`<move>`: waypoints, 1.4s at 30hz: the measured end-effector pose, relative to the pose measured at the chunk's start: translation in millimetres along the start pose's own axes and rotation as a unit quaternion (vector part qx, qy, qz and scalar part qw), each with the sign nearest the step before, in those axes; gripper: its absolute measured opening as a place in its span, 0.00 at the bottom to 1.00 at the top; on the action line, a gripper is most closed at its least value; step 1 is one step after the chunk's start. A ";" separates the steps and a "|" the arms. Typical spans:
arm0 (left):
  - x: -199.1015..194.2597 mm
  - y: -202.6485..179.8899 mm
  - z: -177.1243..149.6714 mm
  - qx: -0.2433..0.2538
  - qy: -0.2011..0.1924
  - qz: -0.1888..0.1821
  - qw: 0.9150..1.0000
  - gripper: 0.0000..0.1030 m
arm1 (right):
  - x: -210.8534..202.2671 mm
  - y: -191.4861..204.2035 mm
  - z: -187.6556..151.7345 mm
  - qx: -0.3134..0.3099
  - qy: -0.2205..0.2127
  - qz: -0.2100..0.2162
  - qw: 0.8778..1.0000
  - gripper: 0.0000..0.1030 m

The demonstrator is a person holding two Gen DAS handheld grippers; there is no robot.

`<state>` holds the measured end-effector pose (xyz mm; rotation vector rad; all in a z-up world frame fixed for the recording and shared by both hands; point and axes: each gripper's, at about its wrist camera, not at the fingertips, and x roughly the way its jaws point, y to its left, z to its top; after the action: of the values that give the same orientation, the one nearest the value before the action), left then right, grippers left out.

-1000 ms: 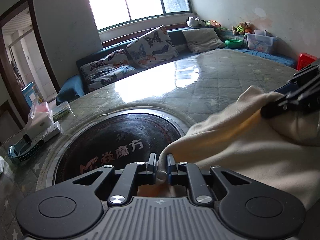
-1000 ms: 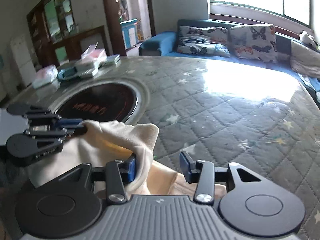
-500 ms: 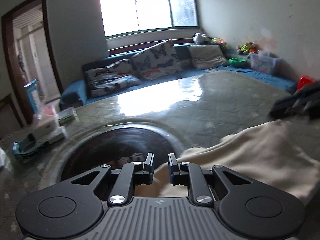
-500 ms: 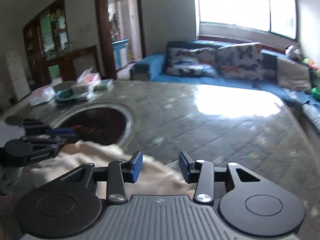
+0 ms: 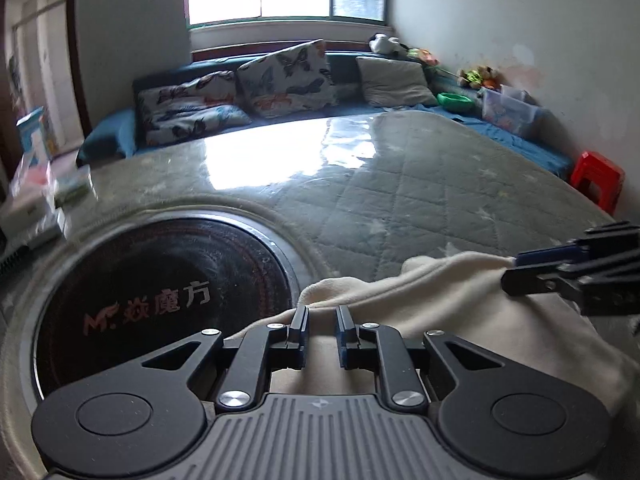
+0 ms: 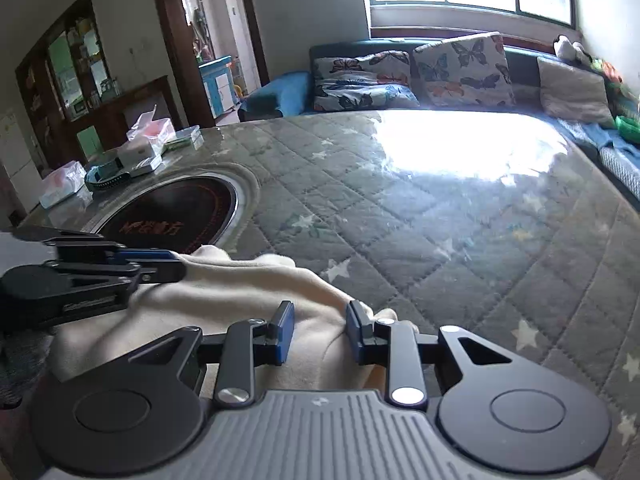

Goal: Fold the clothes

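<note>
A cream fleece garment (image 5: 460,304) lies bunched on the quilted table cover at the near edge; it also shows in the right wrist view (image 6: 248,300). My left gripper (image 5: 322,320) is open, its jaws a small gap apart, just above the cloth's left end. My right gripper (image 6: 320,318) is open with a wider gap, over the cloth's right end. Each gripper shows in the other's view, the right one (image 5: 536,268) and the left one (image 6: 168,266), with tips at the cloth's far edge.
A round black hotplate (image 5: 160,292) with red lettering is set in the table left of the cloth. Boxes and tissue packs (image 6: 120,156) stand at the table's far left. A blue sofa with butterfly cushions (image 6: 404,76) runs behind. A red stool (image 5: 596,180) stands at right.
My left gripper was shut on the cloth's edge and has let go. The cloth has dropped flat onto the table. Both grippers have lowered and drawn back over it.
</note>
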<state>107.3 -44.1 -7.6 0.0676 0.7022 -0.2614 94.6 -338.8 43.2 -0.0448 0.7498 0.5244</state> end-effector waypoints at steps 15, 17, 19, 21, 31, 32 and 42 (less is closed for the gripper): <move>-6.3 5.1 -2.0 -0.013 -0.009 0.001 1.000 0.24 | 42.9 36.9 20.5 -0.048 0.010 0.000 0.999 0.27; -13.7 6.3 -3.3 -0.021 -0.015 -0.002 1.000 0.24 | 39.7 37.1 21.9 -0.047 0.006 -0.003 0.999 0.27; -23.2 6.5 -6.3 -0.027 -0.023 -0.007 0.999 0.24 | 32.4 38.4 22.1 -0.051 -0.004 0.008 0.999 0.27; -34.1 5.3 -11.4 -0.029 -0.030 -0.016 0.999 0.24 | 25.8 43.7 20.9 -0.064 -0.012 0.021 0.998 0.27; -52.0 -1.0 -37.8 -0.010 -0.035 -0.012 0.999 0.24 | 46.7 77.6 13.8 -0.130 -0.005 0.029 0.991 0.27; -51.2 2.7 -38.1 -0.016 -0.035 -0.008 0.999 0.24 | 49.2 77.0 16.2 -0.122 -0.003 0.030 0.992 0.26; -37.0 55.5 -30.8 -0.097 -0.026 0.040 0.994 0.24 | 53.1 68.2 21.6 -0.101 -0.001 0.025 0.995 0.27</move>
<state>75.3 22.0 -8.6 -0.0956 0.6679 -0.1166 108.7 -251.3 34.0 -0.2140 0.6949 0.6463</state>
